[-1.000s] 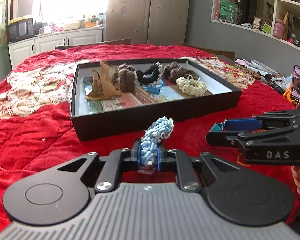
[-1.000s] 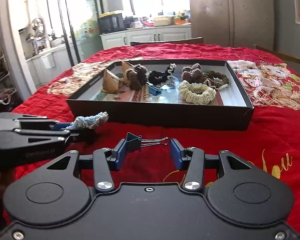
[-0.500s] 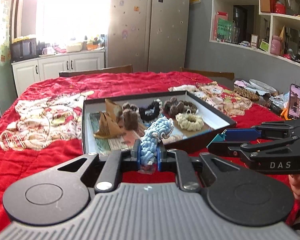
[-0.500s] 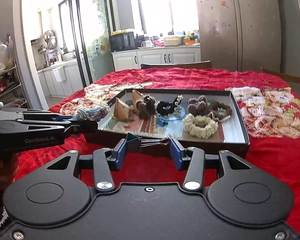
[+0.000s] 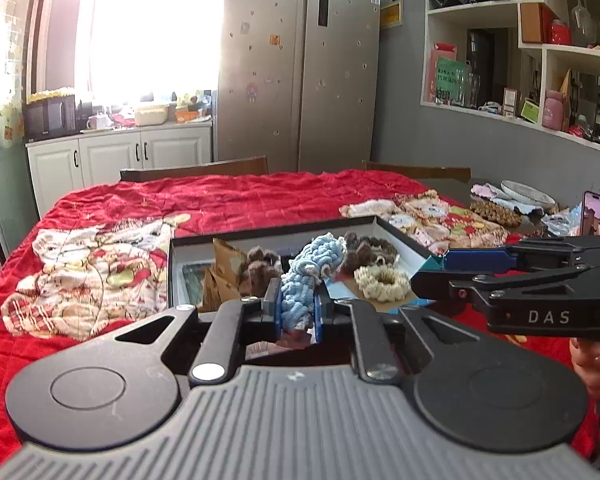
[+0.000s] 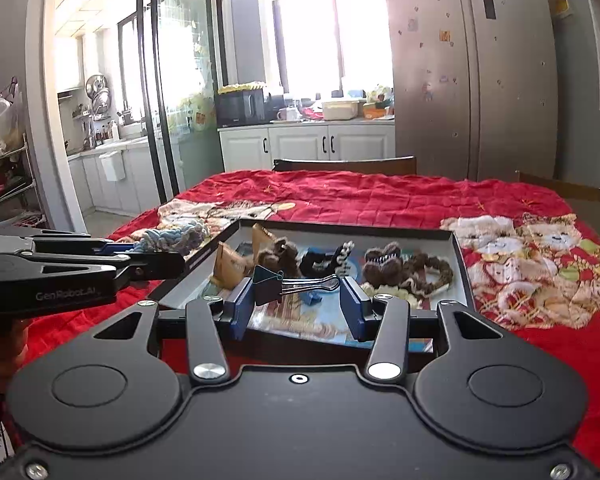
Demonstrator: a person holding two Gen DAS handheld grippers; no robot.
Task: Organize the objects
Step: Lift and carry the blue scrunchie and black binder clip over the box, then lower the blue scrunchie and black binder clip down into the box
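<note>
My left gripper (image 5: pixel 297 306) is shut on a light blue knitted scrunchie (image 5: pixel 308 276) and holds it up in front of the black tray (image 5: pixel 404 236). It also shows in the right wrist view (image 6: pixel 172 237) at the tray's left edge. My right gripper (image 6: pixel 298 300) is shut on a black binder clip (image 6: pixel 284 282), held lengthwise between the blue pads above the tray's near part. The tray (image 6: pixel 458 264) holds brown, black and cream scrunchies, brown paper pieces and a blue clip. The right gripper shows in the left wrist view (image 5: pixel 432 270) at the right.
The table wears a red quilted cloth (image 5: pixel 240 200) with bear pictures. A phone (image 5: pixel 594 218), a plate and small clutter lie at the far right. Chair backs (image 6: pixel 344 164) stand at the far edge. A fridge and kitchen cabinets are behind.
Both grippers have risen and moved forward over the tray's near edge, each keeping its object. The tray now sits lower and closer under the fingers.
</note>
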